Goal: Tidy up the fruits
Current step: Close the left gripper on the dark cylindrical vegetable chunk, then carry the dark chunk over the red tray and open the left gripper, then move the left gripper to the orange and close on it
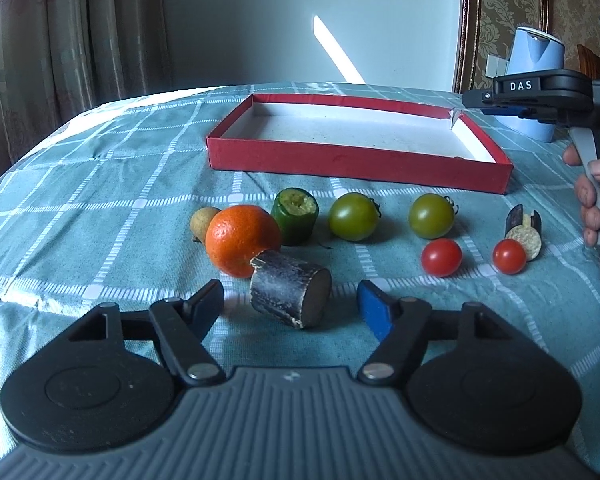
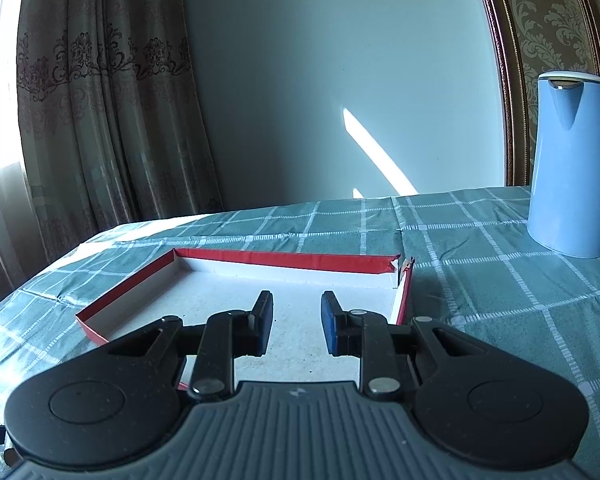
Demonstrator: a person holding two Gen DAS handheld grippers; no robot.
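In the left wrist view, fruits lie on the checked cloth in front of a shallow red box (image 1: 356, 162): an orange (image 1: 242, 240), a small yellow fruit (image 1: 202, 220), a green cut piece (image 1: 295, 216), two green tomatoes (image 1: 353, 216) (image 1: 431, 216), two red cherry tomatoes (image 1: 441, 257) (image 1: 509, 256), a dark cut piece (image 1: 524, 232) and a dark cylinder piece (image 1: 290, 294). My left gripper (image 1: 290, 306) is open, its fingers either side of the dark cylinder. My right gripper (image 2: 296, 324) is open and empty above the red box (image 2: 236, 258); it also shows in the left wrist view (image 1: 480, 98).
A blue jug (image 2: 570, 168) stands at the back right of the table, also in the left wrist view (image 1: 534, 56). Curtains (image 2: 80, 100) hang at the left beyond the table's edge. A pale wall is behind.
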